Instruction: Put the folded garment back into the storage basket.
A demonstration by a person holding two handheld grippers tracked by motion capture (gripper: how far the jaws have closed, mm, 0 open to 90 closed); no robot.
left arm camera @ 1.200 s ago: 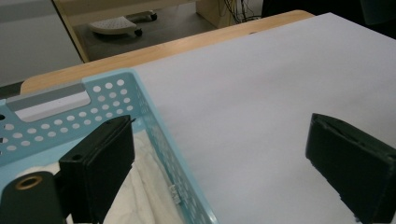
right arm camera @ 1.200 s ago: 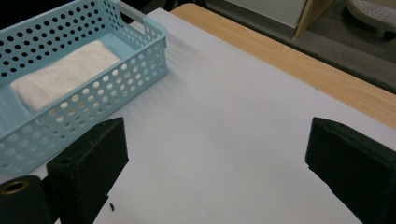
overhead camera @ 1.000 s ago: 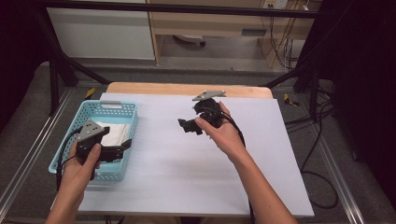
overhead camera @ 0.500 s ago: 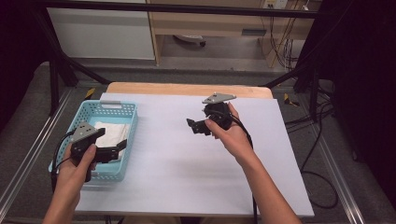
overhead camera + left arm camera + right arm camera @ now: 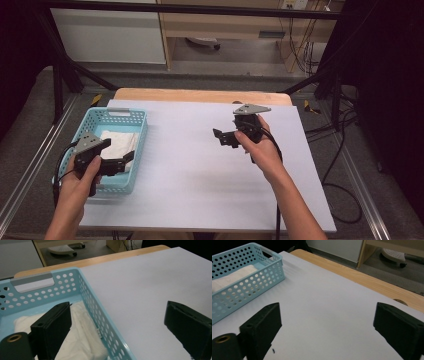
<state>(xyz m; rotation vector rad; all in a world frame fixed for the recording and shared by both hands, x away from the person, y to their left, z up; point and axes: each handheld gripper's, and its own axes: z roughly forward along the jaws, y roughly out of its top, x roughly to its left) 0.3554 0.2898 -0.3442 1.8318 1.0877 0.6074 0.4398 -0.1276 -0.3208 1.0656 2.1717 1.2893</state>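
Pale-blue perforated basket sits at left of the high view on the white table sheet, with a folded white cloth lying flat inside it. Cloth is the thing being worked; it's not gripped yet.

Left gripper hangs at the basket's lower right corner. In the left gripper view its jaws stand wide and straddle the basket wall: one jaw over the cloth, the other outside over bare sheet. Nothing pinched. Probably lined up that way to come down on the cloth's near edge, but the wall between the jaws blocks a clean close.

Right gripper is at centre-right, pointing left toward the basket, well apart from it. Jaws wide, just narrowed slightly, nothing between them but sheet. Looks parked clear of the basket, ready to take the cloth's other side.
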